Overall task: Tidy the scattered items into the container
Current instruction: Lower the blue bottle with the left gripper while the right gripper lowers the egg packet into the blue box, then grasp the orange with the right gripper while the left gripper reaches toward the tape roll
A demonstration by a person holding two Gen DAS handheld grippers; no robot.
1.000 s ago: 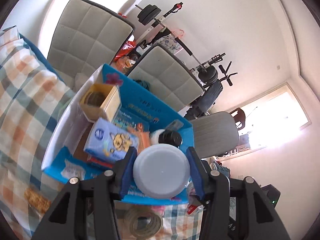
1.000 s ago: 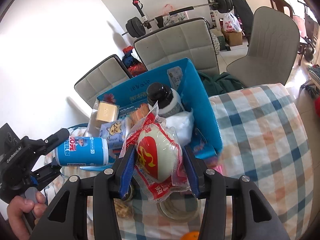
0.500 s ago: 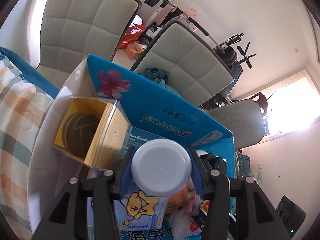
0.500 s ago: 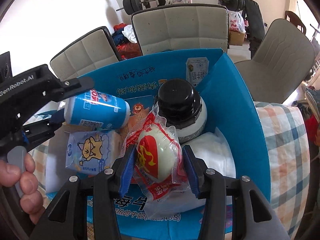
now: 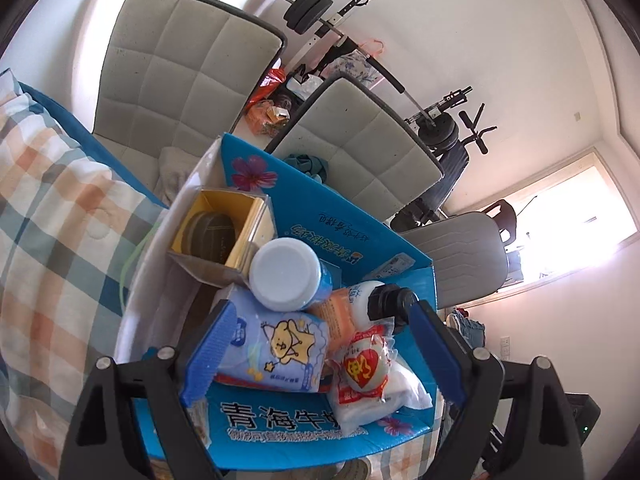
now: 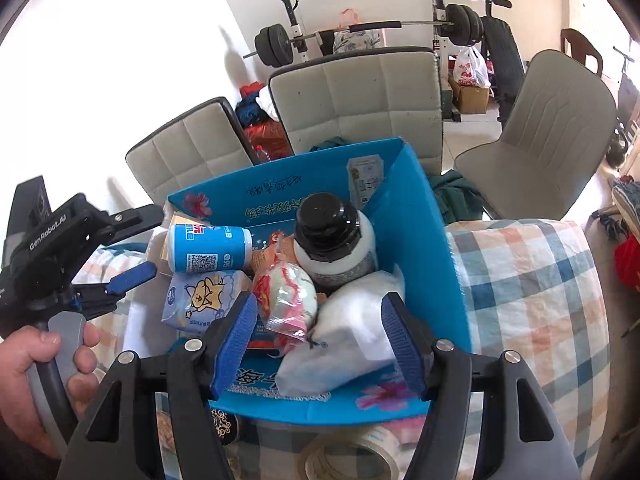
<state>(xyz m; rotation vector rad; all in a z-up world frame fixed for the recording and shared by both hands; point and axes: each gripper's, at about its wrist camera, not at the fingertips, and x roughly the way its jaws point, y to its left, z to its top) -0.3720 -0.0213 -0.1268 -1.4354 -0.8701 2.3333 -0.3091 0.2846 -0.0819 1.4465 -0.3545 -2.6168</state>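
Checked tablecloth [image 6: 532,280] surrounds blue box [image 6: 420,208]; tape roll [image 6: 352,458] lies outside.

Both tools are black plastic frames with silver screws at the joints and ribbed blue pads on the fingers [image 5: 208,354]. The left gripper [image 6: 132,248] bears white "GenRobot.AI" lettering on its body and a grey handle, gripped by a bare hand [image 6: 28,364].

The left gripper [image 6: 138,240] body reads "GenRobot.AI", and the blue box [image 5: 280,436] front shows large white characters "青海牛".
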